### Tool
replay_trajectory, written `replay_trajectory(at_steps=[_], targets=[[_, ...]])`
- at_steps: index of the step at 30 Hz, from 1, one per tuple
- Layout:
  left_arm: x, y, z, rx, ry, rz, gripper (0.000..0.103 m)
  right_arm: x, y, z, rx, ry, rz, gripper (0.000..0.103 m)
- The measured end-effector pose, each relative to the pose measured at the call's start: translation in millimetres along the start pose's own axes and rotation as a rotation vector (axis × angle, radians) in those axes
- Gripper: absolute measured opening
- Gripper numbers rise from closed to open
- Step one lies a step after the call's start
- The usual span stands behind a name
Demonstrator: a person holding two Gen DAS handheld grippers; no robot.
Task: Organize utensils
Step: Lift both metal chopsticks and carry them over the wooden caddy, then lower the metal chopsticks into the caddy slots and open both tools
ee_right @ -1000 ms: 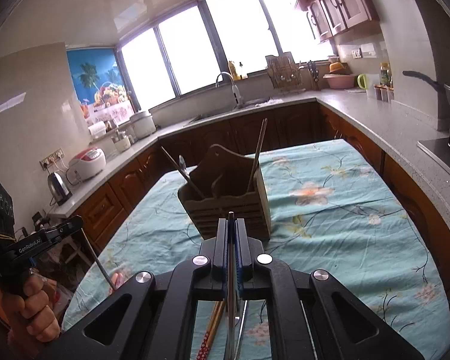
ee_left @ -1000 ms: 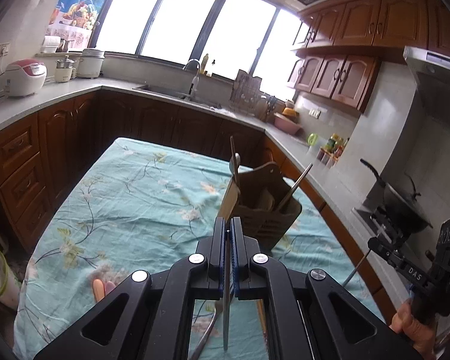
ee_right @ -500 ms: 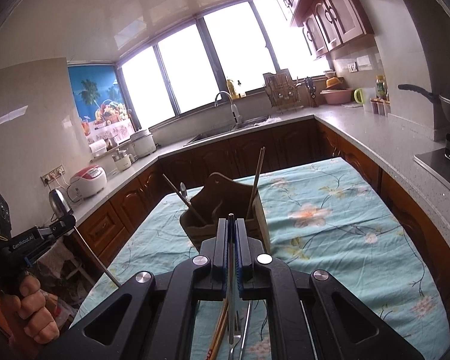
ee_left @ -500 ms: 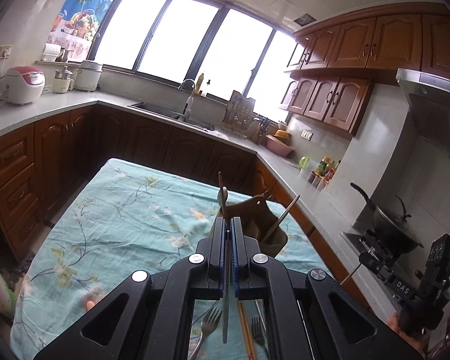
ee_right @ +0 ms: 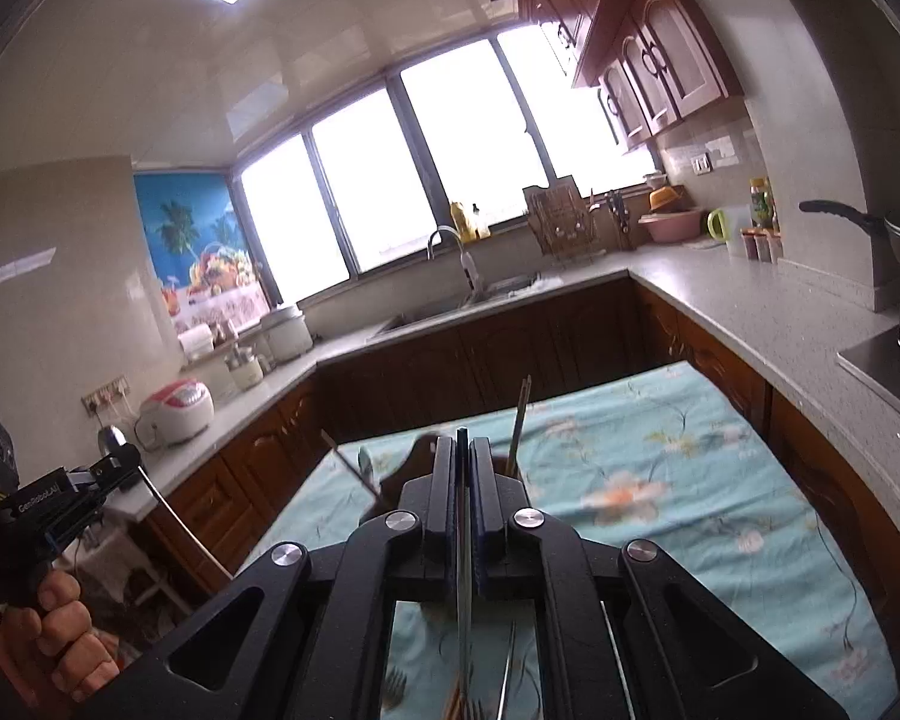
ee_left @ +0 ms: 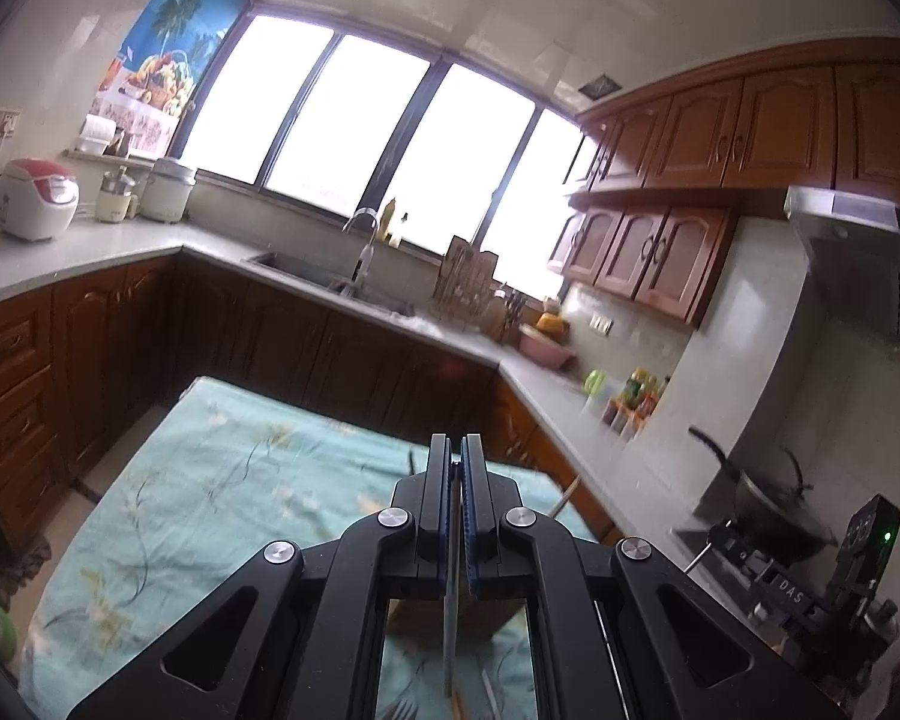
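We lift both tools off desk (ee_right: 678, 456): left tool (ee_left: 456, 450) pinching thin metal utensil, right tool (ee_right: 463, 441) likewise. Wooden holder (ee_right: 417, 456), earlier in full view, now mostly hidden ahead; drop-in comes next, we judge.

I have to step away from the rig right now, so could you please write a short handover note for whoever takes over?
Left gripper: shut on a slim metal utensil, clear of the table.
Right gripper: shut on a second slim metal utensil, also clear of the table.
Wooden utensil holder: on the floral tablecloth, just ahead of both grippers.
Done: upright chopsticks and a spoon are in the holder.
Left: probably drop both held pieces into the holder, then collect the forks and loose chopsticks lying on the cloth.
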State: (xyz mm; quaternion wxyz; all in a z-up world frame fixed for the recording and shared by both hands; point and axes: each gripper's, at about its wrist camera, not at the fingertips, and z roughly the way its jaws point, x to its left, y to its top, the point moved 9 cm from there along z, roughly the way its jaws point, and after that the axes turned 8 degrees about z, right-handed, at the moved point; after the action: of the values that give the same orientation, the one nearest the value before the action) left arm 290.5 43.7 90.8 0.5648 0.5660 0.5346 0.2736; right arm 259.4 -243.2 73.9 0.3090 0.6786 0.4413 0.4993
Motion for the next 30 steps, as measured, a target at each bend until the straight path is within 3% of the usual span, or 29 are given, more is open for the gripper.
replay_trajectory(at_steps=[9,17,22,30], targets=[[1.0,20.2,51.8,-0.079,0.009,0.001,0.002,2.4,45.5,25.9,-0.080,0.012,0.019,0.004],[11.8,5.7,114.0,-0.072,0.033,-0.018,0.002,5.9,73.8,68.5,-0.126,0.012,-0.006,0.004],[20.1,-20.1,153.9,-0.022,0.056,-0.039,0.002,-2.9,65.7,95.0,-0.115,-0.003,-0.018,0.004],[22.8,-46.4,192.4,0.063,0.076,-0.051,0.002,-27.0,22.1,130.1,-0.014,-0.008,0.033,0.004]])
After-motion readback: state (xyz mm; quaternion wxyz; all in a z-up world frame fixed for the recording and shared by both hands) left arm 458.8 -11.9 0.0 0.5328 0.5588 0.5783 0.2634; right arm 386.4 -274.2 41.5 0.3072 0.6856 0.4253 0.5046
